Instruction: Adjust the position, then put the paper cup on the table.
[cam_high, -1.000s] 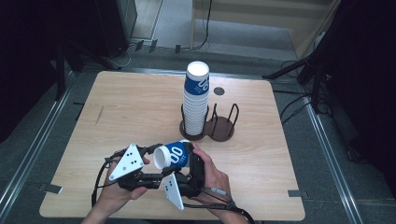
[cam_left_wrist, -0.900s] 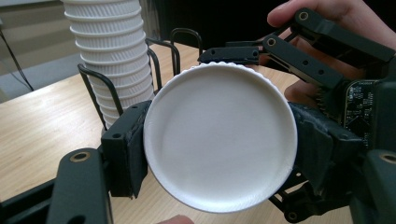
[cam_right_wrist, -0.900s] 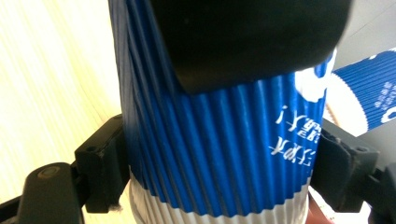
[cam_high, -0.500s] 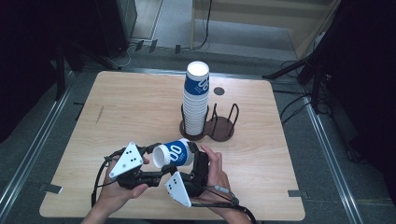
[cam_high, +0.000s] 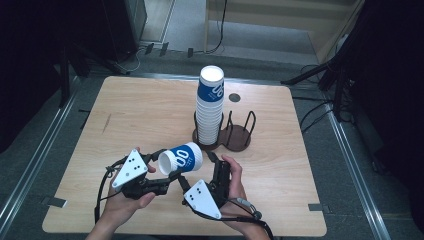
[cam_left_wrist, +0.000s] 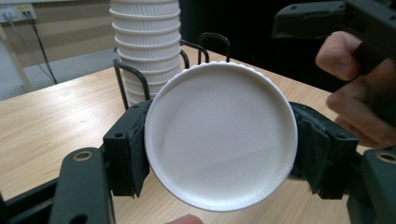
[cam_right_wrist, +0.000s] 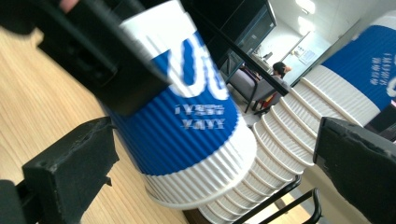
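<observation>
With the left gripper (cam_high: 172, 176) clamped on the cup (cam_high: 181, 158) at lower centre and the right gripper (cam_right_wrist: 219, 154) standing wide, any squeeze risked crushing it.

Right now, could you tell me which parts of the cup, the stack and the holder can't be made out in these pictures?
- Cup: in the left gripper view its flat white end faces the camera and hides its blue side.
- Cup's small print: blurred in the right gripper view.
- Stack: its top is cut off by the upper edge of the left gripper view.
- Holder: the stack covers its left ring in the high view.
</observation>
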